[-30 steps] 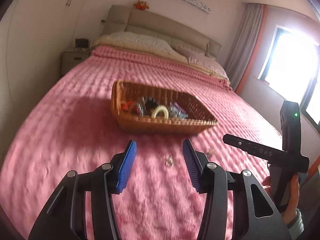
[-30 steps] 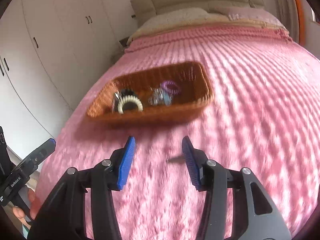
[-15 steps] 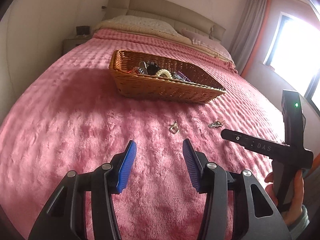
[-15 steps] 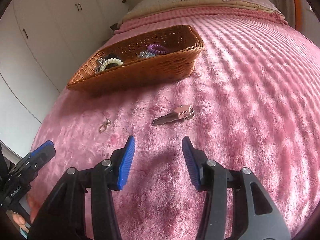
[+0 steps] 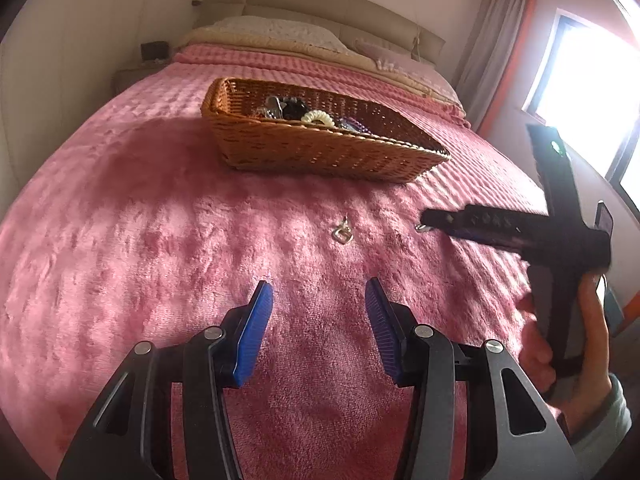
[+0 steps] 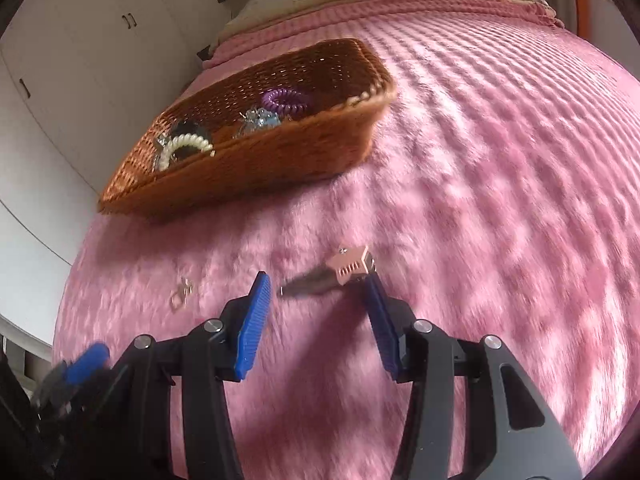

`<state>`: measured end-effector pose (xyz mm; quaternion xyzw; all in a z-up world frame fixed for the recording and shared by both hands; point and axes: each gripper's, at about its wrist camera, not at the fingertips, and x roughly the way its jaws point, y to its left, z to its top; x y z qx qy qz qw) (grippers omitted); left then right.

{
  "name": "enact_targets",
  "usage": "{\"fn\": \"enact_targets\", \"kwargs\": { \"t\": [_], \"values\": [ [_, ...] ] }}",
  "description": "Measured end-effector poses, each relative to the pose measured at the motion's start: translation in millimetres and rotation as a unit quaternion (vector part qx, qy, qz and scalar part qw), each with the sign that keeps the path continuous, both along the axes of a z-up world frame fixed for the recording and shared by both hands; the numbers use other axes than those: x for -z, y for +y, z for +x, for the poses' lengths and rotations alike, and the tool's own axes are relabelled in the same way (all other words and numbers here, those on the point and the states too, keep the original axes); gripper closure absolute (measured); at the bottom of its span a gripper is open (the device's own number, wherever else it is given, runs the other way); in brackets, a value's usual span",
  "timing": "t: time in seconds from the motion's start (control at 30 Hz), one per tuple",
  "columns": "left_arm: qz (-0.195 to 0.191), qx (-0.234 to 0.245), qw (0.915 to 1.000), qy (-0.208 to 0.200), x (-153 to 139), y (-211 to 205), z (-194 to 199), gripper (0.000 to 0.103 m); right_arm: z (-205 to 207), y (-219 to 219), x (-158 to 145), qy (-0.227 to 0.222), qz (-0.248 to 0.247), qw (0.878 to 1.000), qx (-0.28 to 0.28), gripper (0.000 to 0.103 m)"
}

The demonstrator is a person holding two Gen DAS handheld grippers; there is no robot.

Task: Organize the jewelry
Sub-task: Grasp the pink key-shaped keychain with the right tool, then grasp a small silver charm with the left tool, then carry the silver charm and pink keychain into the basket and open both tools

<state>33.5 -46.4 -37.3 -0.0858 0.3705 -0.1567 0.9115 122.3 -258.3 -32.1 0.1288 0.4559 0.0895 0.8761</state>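
Right claw (image 6: pixel 316 292) hangs half-open over the pink bedspread (image 6: pixel 500 168), nothing gripped, with the pink hair clip (image 6: pixel 336 274) lying just ahead between its blue tips, close to the right-hand one; that angle looks chosen to straddle the clip's long body. Left claw (image 5: pixel 318 300) is half-open too and empty, and the small silver charm (image 5: pixel 343 233) sits ahead of it, a little right of centre. Beyond both, the wicker basket (image 5: pixel 320 156) holds a pearl bracelet (image 6: pixel 182 149) and a purple coil band (image 6: pixel 285 101), likely where the loose pieces belong. Deep plush pile could let a thin charm sink; the basket's near wall must be cleared
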Motion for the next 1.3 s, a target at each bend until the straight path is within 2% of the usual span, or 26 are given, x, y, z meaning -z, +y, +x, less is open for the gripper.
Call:
{"fn": "enact_targets", "kwargs": {
  "t": [0.1, 0.2, 0.23, 0.27, 0.5, 0.6, 0.63, 0.67, 0.7, 0.8, 0.9, 0.97, 1.0, 1.17, 1.3],
  "values": [
    [-0.003, 0.003, 1.0, 0.003, 2, -1, 1, 0.056, 17, 9, 1, 0.005, 0.002, 1.0, -0.006, 0.058],
    [-0.008, 0.006, 0.9999, 0.009, 3, 0, 2, 0.056, 26, 21, 1, 0.008, -0.012, 1.0, -0.008, 0.066],
    [-0.01, 0.007, 0.9999, 0.011, 4, 0, 3, 0.056, 27, 24, 1, 0.006, -0.02, 1.0, -0.008, 0.072],
    [-0.011, 0.008, 0.9998, 0.013, 4, -1, 4, 0.056, 27, 27, 1, 0.005, -0.029, 0.999, -0.012, 0.084],
    [0.01, 0.052, 0.9982, 0.029, -9, -21, 23, 0.056, 9, 37, -2, -0.012, -0.083, 0.993, -0.077, 0.084],
    [0.024, 0.068, 0.997, 0.03, -10, -38, 45, 0.057, 6, 27, -1, -0.018, -0.087, 0.993, -0.08, 0.084],
    [0.029, 0.069, 0.9965, 0.037, -7, -42, 56, 0.06, 7, 22, 0, -0.017, -0.076, 0.994, -0.081, 0.084],
    [0.033, 0.071, 0.9959, 0.045, -4, -47, 68, 0.068, 8, 19, 1, -0.017, -0.064, 0.995, -0.08, 0.084],
    [0.036, 0.073, 0.9954, 0.05, -1, -50, 76, 0.071, 9, 17, 2, -0.016, -0.058, 0.995, -0.08, 0.084],
    [0.055, 0.07, 0.9937, 0.068, 11, -59, 100, 0.072, 11, 13, 5, -0.018, -0.036, 0.996, -0.082, 0.084],
    [0.058, 0.07, 0.9936, 0.067, 16, -59, 103, 0.075, 13, 8, 6, -0.018, -0.019, 0.996, -0.082, 0.084],
    [0.068, 0.067, 0.9934, 0.064, 17, -60, 100, 0.09, 12, 9, 6, -0.022, -0.019, 0.996, -0.083, 0.084],
    [0.069, 0.066, 0.9935, 0.061, 17, -60, 98, 0.09, 11, 11, 5, -0.025, -0.024, 0.996, -0.084, 0.084],
    [0.052, 0.065, 0.9953, 0.048, 14, -55, 89, 0.09, 2, 24, 1, -0.047, -0.05, 0.993, -0.097, 0.084],
    [0.023, 0.063, 0.9973, 0.029, 7, -45, 82, 0.09, -4, 24, -3, -0.064, -0.044, 0.992, -0.099, 0.084]
  ]
}}
